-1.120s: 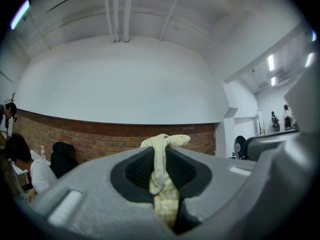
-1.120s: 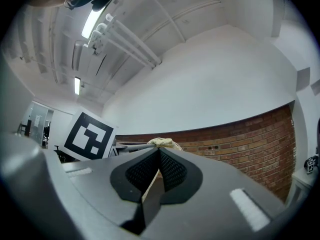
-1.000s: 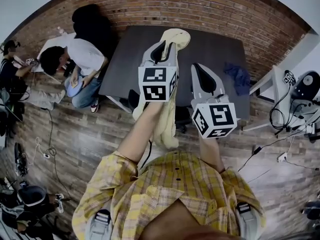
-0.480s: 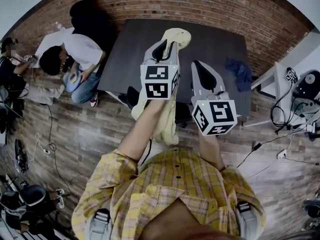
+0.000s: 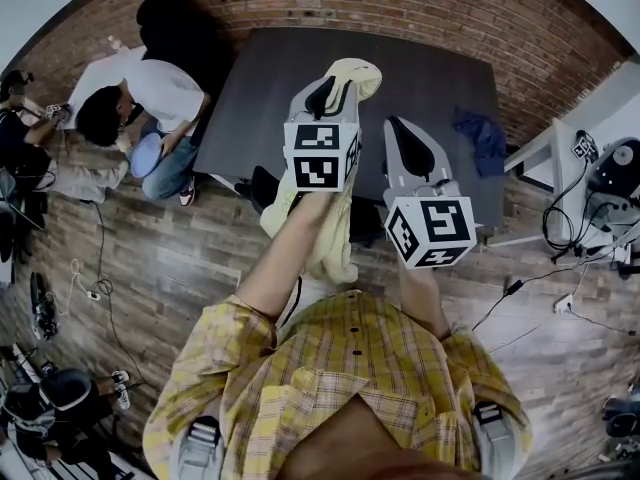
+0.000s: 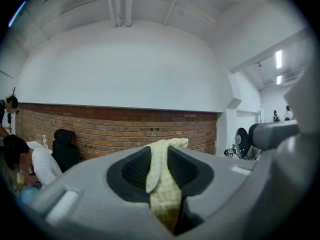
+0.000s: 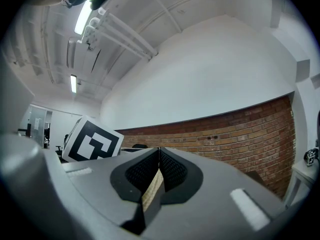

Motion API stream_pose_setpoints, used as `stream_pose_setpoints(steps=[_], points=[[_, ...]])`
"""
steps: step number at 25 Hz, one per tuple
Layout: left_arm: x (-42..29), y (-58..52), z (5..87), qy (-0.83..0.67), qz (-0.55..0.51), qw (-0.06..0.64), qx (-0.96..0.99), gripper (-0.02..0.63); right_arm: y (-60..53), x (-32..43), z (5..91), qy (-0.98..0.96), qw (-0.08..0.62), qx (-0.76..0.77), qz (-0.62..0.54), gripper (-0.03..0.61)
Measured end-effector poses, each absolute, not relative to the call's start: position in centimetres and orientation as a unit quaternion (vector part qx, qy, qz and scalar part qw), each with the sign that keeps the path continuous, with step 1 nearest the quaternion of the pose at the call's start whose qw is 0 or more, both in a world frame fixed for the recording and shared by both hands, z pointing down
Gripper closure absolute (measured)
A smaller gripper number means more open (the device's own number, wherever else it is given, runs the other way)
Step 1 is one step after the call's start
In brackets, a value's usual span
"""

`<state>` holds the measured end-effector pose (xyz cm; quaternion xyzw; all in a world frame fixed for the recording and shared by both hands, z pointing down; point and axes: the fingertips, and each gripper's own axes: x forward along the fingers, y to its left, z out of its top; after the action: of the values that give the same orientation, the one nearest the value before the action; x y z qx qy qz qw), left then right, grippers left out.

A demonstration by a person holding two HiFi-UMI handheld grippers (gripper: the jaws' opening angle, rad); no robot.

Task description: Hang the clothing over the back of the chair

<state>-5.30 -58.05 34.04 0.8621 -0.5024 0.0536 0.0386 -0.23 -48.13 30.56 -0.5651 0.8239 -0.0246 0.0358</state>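
A pale yellow garment [image 5: 335,238] hangs from my left gripper [image 5: 325,93] down to the black chair [image 5: 262,190], which it mostly hides. One end of the garment [image 6: 162,179] lies between the left gripper's [image 6: 167,154] jaws and pokes out past the tips. These jaws have just been opening, and dark pad shows on both sides of the cloth. To its right, at about the same height, my right gripper [image 5: 400,133] is shut with its tips together. In the right gripper view a tan strip shows in the slit behind the right gripper's [image 7: 159,151] tips; I cannot tell what it is.
A dark table [image 5: 260,98] stands beyond the chair against a brick wall, with a blue cloth [image 5: 478,143] on its right end. A person in a white shirt [image 5: 150,98] sits at the left. A white stand with equipment [image 5: 600,178] and cables is on the right.
The left gripper has sunk a little with the garment. The right gripper has kept its place. The seated person has shifted slightly.
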Motion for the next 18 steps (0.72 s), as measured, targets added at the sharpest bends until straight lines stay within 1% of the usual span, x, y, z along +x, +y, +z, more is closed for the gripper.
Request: stream_pose_setpoints(steps=[3, 11, 18], points=[[-5.5, -57.9, 34.1, -0.504, 0.052, 0.037, 0.861, 0.495, -48.0, -0.2, 30.7, 0.823, 0.036, -0.566, -0.027, 0.581], [-5.7, -56.6, 33.3, -0.506, 0.040, 0.031, 0.861, 0.495, -47.6, -0.1, 31.3, 0.823, 0.037, -0.566, -0.034, 0.581], [-5.8, -55.2, 33.1, -0.510, 0.036, 0.022, 0.859, 0.515, -46.8, -0.5, 31.7, 0.826, 0.035, -0.561, -0.037, 0.581]])
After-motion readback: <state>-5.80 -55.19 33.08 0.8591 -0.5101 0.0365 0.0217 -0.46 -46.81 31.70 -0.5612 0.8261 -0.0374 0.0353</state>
